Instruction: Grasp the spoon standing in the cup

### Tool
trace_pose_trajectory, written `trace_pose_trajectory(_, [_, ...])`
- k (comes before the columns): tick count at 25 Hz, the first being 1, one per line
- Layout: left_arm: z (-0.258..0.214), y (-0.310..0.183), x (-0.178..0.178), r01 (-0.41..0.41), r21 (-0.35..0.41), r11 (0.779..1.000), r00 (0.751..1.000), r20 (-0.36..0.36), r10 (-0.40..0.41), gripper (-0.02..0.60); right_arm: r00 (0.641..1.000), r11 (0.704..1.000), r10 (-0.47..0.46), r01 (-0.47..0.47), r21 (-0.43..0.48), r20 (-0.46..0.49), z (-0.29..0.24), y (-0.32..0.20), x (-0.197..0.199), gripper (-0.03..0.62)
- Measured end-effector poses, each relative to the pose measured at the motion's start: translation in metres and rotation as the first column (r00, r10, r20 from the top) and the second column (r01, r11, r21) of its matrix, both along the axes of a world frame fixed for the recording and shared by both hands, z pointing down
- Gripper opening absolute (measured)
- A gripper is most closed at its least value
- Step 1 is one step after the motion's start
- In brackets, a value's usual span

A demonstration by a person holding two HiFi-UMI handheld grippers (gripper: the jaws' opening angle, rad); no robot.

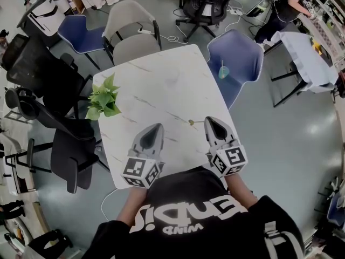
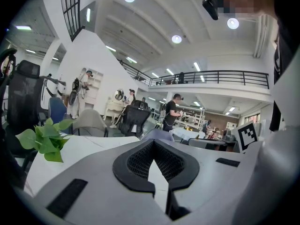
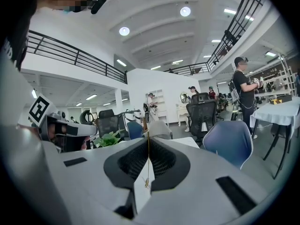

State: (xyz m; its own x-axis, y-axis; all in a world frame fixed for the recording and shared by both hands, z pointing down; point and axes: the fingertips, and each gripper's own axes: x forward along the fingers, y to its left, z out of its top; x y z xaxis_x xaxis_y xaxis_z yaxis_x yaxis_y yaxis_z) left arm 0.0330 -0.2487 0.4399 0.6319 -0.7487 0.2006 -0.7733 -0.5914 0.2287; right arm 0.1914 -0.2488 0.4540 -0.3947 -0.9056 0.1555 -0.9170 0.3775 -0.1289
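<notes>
A thin golden spoon [image 1: 195, 122] sticks out leftward from the tip of my right gripper [image 1: 208, 121], low over the white marble table [image 1: 161, 85]. In the right gripper view the spoon [image 3: 148, 165] shows as a fine gold line pinched between the black pads, and the right gripper [image 3: 148, 139] is shut on it. My left gripper [image 1: 156, 126] rests near the table's front edge, jaws together with nothing in them; the left gripper view shows its tips [image 2: 153, 142] meeting. No cup stands on the table. A small pale-blue cup-like thing [image 1: 223, 72] with a thin stick sits on the blue chair.
A green potted plant [image 1: 103, 99] stands at the table's left edge. Black office chairs [image 1: 59, 117] crowd the left side, a grey chair [image 1: 132, 34] the far end, a blue chair [image 1: 237, 58] the right. A person [image 1: 285, 4] stands by a table at far right.
</notes>
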Motion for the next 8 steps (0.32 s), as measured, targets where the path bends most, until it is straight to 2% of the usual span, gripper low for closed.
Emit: trace_pose_trajectory(8, [0.0009,-0.0022,-0.0009,0.001,0.002,1.0,1.0,0.001,-0.001,0.014,1.0,1.0,0.001,-0.001,0.006,0.004,-0.0001,-0.0023,-0.0003,0.014])
